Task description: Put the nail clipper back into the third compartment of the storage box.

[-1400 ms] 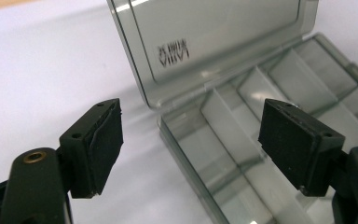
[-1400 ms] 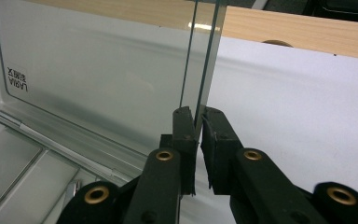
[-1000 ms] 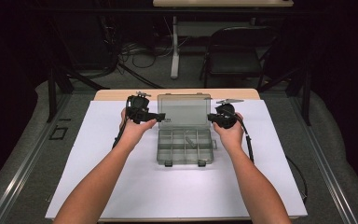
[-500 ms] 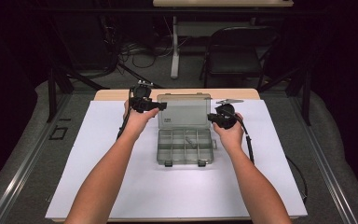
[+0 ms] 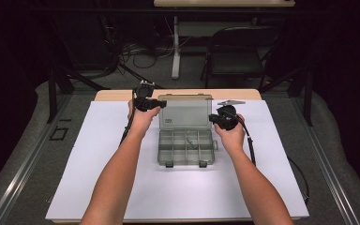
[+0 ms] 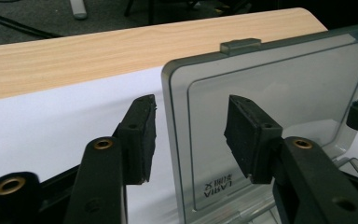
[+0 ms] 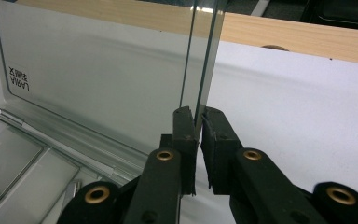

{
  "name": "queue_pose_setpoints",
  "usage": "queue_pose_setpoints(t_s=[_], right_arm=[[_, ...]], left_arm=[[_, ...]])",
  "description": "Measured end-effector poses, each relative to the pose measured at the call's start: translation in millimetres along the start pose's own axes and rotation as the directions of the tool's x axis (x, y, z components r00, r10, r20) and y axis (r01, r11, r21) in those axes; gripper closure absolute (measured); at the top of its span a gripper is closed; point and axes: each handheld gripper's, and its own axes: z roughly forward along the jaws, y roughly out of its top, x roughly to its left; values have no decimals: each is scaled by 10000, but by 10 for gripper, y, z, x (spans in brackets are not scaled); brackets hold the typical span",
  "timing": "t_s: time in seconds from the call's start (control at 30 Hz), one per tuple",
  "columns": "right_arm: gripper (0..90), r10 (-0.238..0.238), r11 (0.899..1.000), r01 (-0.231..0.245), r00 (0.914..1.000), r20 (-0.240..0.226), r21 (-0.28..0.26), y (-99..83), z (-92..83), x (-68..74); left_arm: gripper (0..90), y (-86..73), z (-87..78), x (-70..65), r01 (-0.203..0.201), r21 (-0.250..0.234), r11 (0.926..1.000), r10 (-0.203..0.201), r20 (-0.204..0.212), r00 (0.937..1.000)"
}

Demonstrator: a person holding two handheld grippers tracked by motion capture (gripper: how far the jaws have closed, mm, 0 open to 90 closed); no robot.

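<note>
Clear lid point(image 7: 102, 79) edge pinched by right hand-held gripper point(image 7: 198, 123); left hand-held gripper point(image 6: 189, 135) closing, pads astride lid's edge, w/o contact.

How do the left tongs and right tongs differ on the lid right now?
The right tongs are shut on the lid at its side edge; the left tongs stand open astride its other edge, pads not touching, and have just been closing. Both reach the upright lid from opposite sides.

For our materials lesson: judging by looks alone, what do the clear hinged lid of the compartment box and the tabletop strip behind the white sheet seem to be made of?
Clear hinged lid: probably smooth, glossy moulded plastic; transparent, with a raised logo and a moulded latch tab.
Tabletop strip: wood or wood-look laminate; pale grain lines, matte.
</note>
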Motion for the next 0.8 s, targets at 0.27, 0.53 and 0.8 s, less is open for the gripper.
queue_pose_setpoints(t_s=[0.27, 0.53, 0.8], right_arm=[[844, -29, 10000, 29, 10000, -16, -73, -8, 1, 1], [844, -40, 9999, 40, 10000, 8, -100, -11, 2, 4], [843, -10, 9999, 10, 10000, 2, -118, -17, 2, 2]], left_arm=[[602, 0, 16, 32, 122, 0, 9999, -122, 139, 9998], [701, -4, 1, 22, 170, 35, 9998, -171, 149, 9997], [806, 0, -39, 34, 1, 151, 9999, -1, 3, 10000]])
